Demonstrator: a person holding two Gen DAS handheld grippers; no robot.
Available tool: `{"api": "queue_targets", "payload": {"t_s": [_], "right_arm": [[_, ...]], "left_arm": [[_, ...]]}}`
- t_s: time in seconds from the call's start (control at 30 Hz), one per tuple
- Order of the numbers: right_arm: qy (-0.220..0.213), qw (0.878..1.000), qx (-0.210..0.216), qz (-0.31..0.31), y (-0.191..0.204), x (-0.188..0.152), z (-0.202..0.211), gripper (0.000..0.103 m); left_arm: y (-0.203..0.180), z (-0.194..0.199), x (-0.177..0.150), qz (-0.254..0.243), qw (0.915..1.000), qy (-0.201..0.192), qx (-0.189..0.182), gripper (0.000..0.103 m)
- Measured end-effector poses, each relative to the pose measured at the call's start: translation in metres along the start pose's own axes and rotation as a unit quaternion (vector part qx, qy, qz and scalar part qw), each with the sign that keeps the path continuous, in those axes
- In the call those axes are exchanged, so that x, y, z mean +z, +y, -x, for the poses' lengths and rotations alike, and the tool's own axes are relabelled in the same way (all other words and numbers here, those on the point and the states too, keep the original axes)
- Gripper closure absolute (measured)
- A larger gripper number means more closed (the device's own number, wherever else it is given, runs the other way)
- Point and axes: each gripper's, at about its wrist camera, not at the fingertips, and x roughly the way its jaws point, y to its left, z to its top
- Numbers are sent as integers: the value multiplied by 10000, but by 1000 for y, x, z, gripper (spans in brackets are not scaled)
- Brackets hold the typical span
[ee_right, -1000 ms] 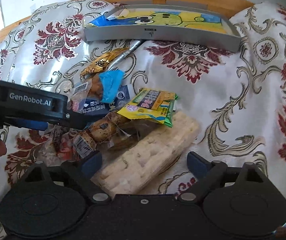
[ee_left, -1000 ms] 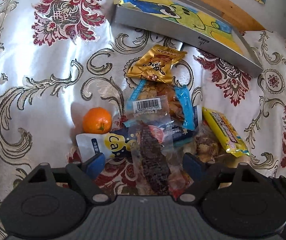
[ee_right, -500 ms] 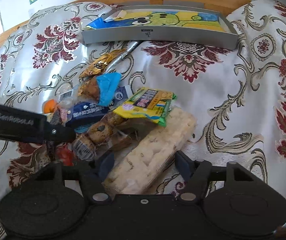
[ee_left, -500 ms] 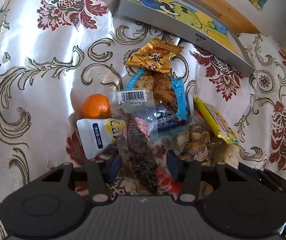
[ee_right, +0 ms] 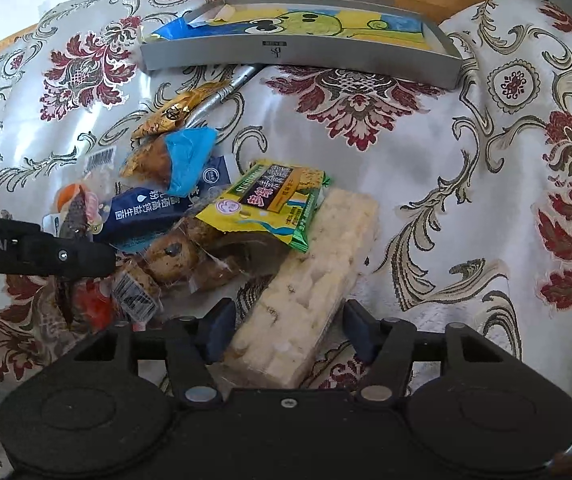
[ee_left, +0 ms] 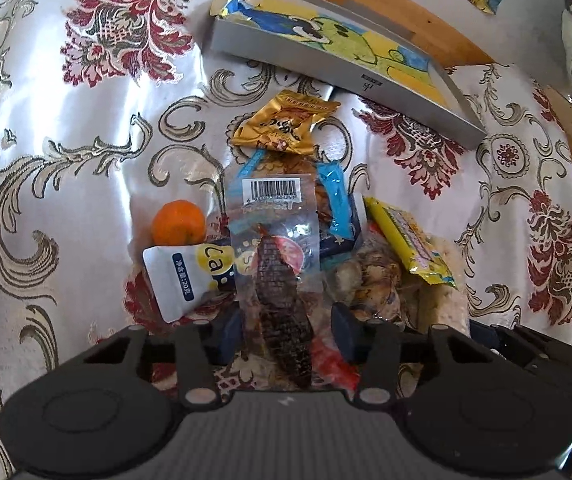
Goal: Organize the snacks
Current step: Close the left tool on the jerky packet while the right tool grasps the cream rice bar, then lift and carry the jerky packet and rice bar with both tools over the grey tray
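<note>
Clear plastic, a packet with a dark dried strip inside (ee_left: 281, 280), lies between my left gripper (ee_left: 288, 330) fingers, apart either side. My right gripper (ee_right: 286, 330) straddles the pale puffed-rice bar (ee_right: 310, 284), fingers apart. Bare satin floral cloth (ee_right: 466, 184) opens rightward; the grey tray (ee_right: 302, 56) sits beyond.

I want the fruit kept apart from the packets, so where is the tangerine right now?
In the left wrist view the tangerine sits on the tablecloth at the left edge of the snack pile, just above the white pouch and left of the clear barcode packet.
</note>
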Motion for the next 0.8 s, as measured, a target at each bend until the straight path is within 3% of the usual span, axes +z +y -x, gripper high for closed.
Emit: {"api": "queue_targets", "payload": {"t_s": [0.13,0.43,0.8], "right_arm": [[-51,9999,-96,-15,-1,0,2,53],[-292,9978,-573,185,2,0,11,65],[-681,9910,-1025,526,10,-1,22,68]], "left_arm": [[-2,8,-1,-96,9998,-144,-74,52],[-8,25,-6,-386,9982,-432,-137,53],[-6,36,-2,-335,9968,-712,-122,54]]}}
